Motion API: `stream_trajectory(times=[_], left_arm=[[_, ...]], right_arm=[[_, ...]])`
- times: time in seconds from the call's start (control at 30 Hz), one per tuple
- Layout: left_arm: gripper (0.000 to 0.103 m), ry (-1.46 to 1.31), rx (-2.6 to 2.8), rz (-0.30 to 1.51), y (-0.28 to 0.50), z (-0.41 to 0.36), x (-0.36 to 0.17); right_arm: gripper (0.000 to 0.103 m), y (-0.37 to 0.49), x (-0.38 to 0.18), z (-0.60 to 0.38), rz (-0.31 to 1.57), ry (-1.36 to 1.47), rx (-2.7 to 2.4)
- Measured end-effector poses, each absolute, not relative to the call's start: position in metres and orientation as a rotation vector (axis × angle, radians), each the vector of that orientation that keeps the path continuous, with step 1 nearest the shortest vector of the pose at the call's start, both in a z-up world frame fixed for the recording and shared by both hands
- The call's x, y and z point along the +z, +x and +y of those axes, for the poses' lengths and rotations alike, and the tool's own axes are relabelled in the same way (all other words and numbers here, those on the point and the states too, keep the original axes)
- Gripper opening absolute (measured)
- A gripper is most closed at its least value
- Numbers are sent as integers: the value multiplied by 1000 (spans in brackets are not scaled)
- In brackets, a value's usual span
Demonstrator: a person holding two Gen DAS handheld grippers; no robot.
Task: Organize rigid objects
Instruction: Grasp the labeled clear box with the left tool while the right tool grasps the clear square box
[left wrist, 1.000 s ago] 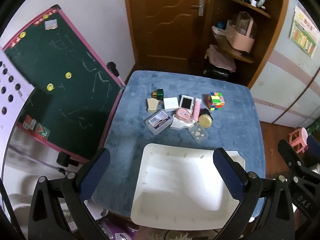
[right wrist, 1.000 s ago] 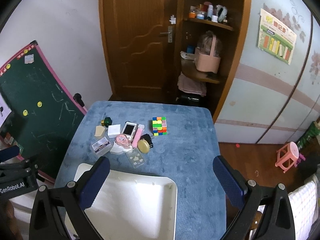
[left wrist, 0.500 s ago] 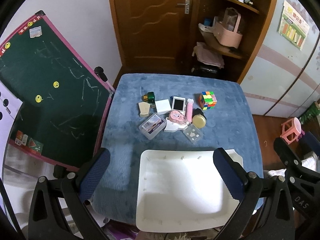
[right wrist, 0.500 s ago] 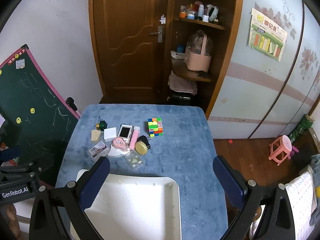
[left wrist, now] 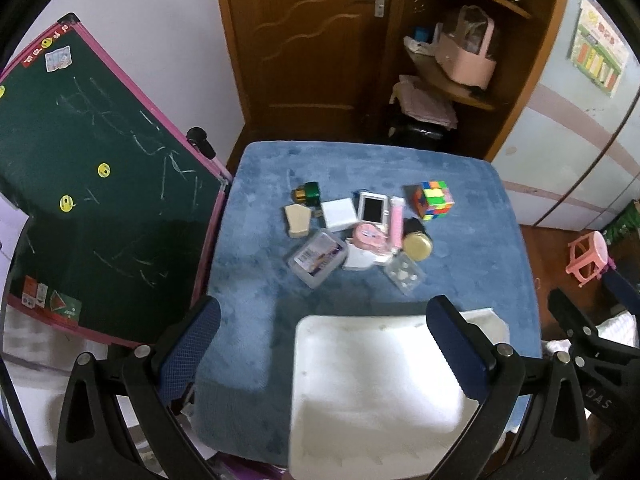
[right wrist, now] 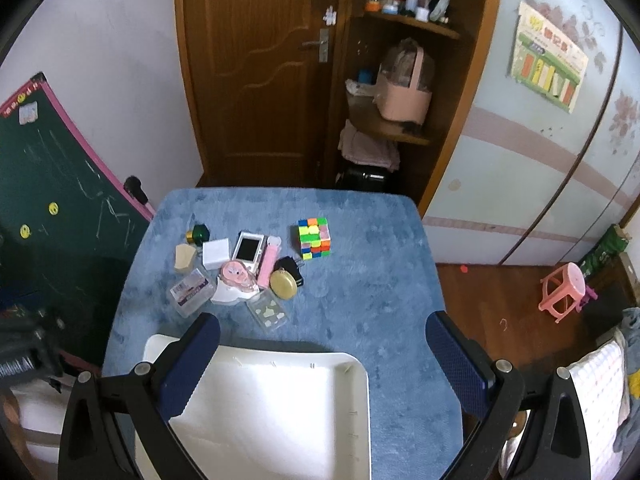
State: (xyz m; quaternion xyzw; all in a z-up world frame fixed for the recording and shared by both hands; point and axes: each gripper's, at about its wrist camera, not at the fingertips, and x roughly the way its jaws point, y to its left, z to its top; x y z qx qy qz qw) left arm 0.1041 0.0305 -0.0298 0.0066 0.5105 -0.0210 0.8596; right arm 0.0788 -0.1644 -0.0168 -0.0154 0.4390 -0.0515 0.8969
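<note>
Two grippers, left (left wrist: pixel 322 330) and right (right wrist: pixel 322 340), jaws wide, empty, above white tray (right wrist: pixel 360 408). Step: pre-grasp. Next: reach far to cluttered items, e.g. puzzle cube (right wrist: pixel 315 237).

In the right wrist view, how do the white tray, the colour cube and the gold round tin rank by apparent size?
1. white tray, by far the largest, though it is also nearest the camera.
2. colour cube.
3. gold round tin, slightly smaller than the cube.

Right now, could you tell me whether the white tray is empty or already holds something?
Empty: the white tray shows only a bare white floor in both views, and the Rubik's cube sits on the blue cloth beyond.
</note>
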Motion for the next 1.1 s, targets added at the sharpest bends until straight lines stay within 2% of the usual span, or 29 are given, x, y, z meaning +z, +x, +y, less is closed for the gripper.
stream_trajectory(times=[0.4, 0.67, 1.1], left_arm=[[102, 128, -94, 1221, 167, 46, -96], [102, 267, -221, 1366, 208, 29, -169], [102, 265, -239, 1536, 265, 24, -252]], right_arm=[[103, 143, -85, -162, 1083, -77, 19], [103, 195, -155, -148, 1254, -147, 110], [101, 253, -247, -125, 1448, -217, 213]])
